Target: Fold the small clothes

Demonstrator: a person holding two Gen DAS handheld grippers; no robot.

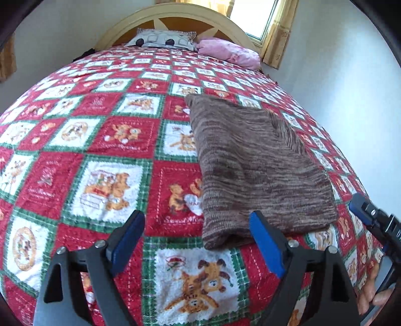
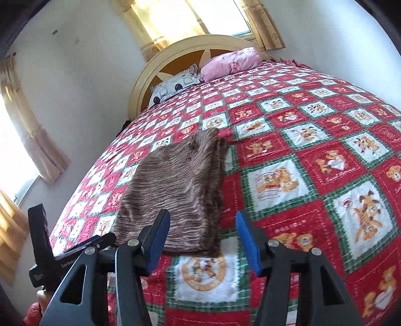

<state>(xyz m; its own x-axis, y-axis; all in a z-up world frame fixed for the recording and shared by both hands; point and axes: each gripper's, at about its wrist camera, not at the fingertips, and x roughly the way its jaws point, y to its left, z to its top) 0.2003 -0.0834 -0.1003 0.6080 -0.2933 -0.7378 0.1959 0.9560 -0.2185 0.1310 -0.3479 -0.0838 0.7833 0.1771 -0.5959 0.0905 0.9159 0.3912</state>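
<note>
A folded brown striped knit garment (image 1: 255, 163) lies flat on the red, white and green teddy-bear bedspread (image 1: 120, 135). My left gripper (image 1: 196, 220) hovers open just short of the garment's near left corner, and its blue pads (image 1: 263, 238) hold nothing. In the right wrist view the same garment (image 2: 180, 185) stretches away from me on the bedspread (image 2: 313, 155). My right gripper (image 2: 202, 218) is open at the garment's near right corner, pads (image 2: 246, 238) bare. Each gripper shows at the edge of the other's view: the right gripper (image 1: 363, 208) and the left gripper (image 2: 67, 225).
A patterned grey pillow (image 1: 163, 40) and a pink pillow (image 1: 228, 50) lie by the cream headboard (image 1: 175, 15). A curtained window (image 2: 175, 20) stands behind the bed. The wall runs close along the bed's side (image 2: 75, 100). A hand (image 1: 376, 298) holds the right gripper.
</note>
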